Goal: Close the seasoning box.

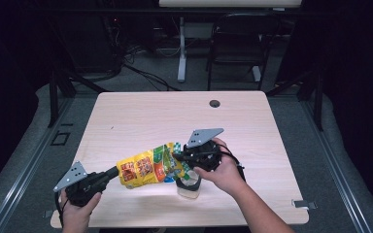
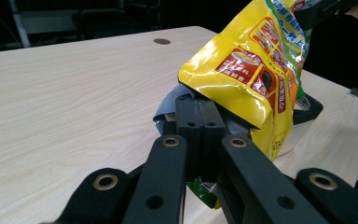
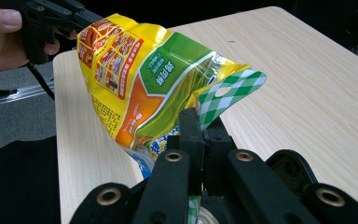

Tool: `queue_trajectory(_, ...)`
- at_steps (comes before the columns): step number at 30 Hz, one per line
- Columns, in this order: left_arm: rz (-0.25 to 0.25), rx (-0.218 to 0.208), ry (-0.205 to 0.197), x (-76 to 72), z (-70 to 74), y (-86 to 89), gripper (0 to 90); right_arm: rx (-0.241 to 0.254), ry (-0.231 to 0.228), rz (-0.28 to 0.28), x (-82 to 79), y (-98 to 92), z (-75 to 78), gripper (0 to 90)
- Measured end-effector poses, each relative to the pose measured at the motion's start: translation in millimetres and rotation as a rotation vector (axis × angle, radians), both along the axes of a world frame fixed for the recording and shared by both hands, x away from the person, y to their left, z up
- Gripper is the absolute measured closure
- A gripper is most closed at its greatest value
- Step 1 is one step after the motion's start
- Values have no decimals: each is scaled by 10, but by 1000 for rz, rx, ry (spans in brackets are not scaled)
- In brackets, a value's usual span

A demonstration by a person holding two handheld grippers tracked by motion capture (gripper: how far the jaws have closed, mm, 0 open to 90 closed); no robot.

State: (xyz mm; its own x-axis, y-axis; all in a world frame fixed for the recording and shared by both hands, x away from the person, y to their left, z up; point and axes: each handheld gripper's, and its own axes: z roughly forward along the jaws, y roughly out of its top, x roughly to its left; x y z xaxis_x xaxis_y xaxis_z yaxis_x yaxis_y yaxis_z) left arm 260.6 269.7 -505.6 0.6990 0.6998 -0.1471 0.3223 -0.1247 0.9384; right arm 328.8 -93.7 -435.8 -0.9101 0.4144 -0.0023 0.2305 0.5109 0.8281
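Both grippers pinch the bag [image 1: 148, 167], left [image 1: 112, 173] at its bottom, right [image 1: 178, 158] at its top, mouth over the cup [image 1: 188, 187].

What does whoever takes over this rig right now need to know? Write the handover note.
Left gripper: shut on the bottom end of the yellow snack bag.
Right gripper: shut on the bag's green-checked top edge.
The bag hangs tilted between them above the table, its top end over a clear jar near the front edge.
Done: bag lifted and positioned over the jar.
Left: probably pouring the contents in; whether the bag is already open cannot be told.
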Motion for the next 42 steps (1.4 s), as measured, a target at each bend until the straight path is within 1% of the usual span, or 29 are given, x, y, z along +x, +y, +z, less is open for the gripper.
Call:
queue_trajectory(1, -4, -8, 5, 4, -2, 6, 900, 4, -1, 0, -3, -2, 0, 894)
queue_trajectory(2, -24, -17, 13, 13, -5, 18, 900, 7, -4, -2, -7, -4, -1, 894)
queue_trajectory(3, -29, -24, 18, 18, -8, 23, 898, 8, -6, -4, -11, -6, -1, 894)
queue_trajectory(4, -21, -33, 19, 18, -16, 18, 896, 7, -8, -5, -13, -6, -2, 895)
queue_trajectory(5, -35, -35, 21, 23, -19, 20, 894, 3, -15, -6, -18, -7, -1, 895)
queue_trajectory(6, -40, -29, 19, 21, -16, 18, 893, 4, -19, -7, -23, -5, -4, 895)
queue_trajectory(7, -27, -26, 14, 14, -15, 9, 891, -3, -26, -7, -28, -7, -8, 895)
queue_trajectory(8, -37, -25, 16, 13, -10, 11, 890, -2, -28, -7, -28, -9, -13, 895)
queue_trajectory(10, -19, -21, 6, 3, -6, -7, 888, 8, -27, -8, -28, -19, -27, 895)
queue_trajectory(11, -28, -23, 6, 4, -3, -10, 888, 6, -27, -6, -24, -29, -30, 895)
queue_trajectory(12, -15, -17, 0, -2, 1, -21, 888, 8, -28, -9, -26, -33, -35, 895)
queue_trajectory(13, -18, -12, 1, -3, 4, -23, 888, 11, -29, -11, -28, -35, -41, 895)
queue_trajectory(14, -7, -10, -3, -8, 6, -32, 888, 11, -28, -10, -29, -40, -44, 895)
queue_trajectory(15, -7, -12, -3, -9, 6, -33, 888, 12, -28, -9, -30, -42, -46, 894)
queue_trajectory(16, -21, -14, 1, -5, 8, -26, 888, 12, -31, -9, -32, -44, -45, 894)
queue_trajectory(17, -21, -14, -2, -4, 9, -27, 888, 12, -33, -8, -36, -45, -43, 895)
queue_trajectory(18, -7, -8, -7, -10, 10, -33, 888, 12, -35, -8, -41, -45, -43, 895)
queue_trajectory(19, -15, -5, -6, -10, 14, -31, 889, 12, -36, -9, -43, -45, -44, 895)
queue_trajectory(20, -5, -3, -7, -15, 17, -39, 890, 8, -38, -11, -44, -46, -45, 894)
queue_trajectory(21, -12, -3, -7, -14, 20, -37, 890, 13, -37, -11, -44, -46, -50, 893)
queue_trajectory(23, -6, -6, -9, -18, 22, -43, 889, 21, -37, -16, -46, -46, -59, 890)
queue_trajectory(25, -8, -8, -8, -19, 22, -47, 887, 12, -42, -18, -46, -52, -64, 884)
queue_trajectory(28, -15, -12, -8, -17, 21, -47, 878, 10, -36, -21, -42, -55, -81, 848)
queue_trajectory(31, -18, -13, -11, -18, 26, -53, 865, 11, -23, -18, -41, -65, -88, 842)
queue_trajectory(33, -17, 0, -14, -21, 31, -65, 853, 17, -9, -14, -39, -65, -89, 822)
queue_trajectory(34, -30, -5, -9, -16, 28, -63, 853, 11, -6, -15, -36, -69, -87, 822)
queue_trajectory(35, -19, -2, -10, -19, 25, -69, 853, 12, -1, -14, -33, -72, -88, 822)
queue_trajectory(38, -18, -3, -10, -21, 22, -78, 853, 16, 9, -8, -27, -81, -90, 823)
queue_trajectory(42, -10, -9, -11, -25, 25, -85, 847, 6, -3, -2, -42, -93, -90, 870)
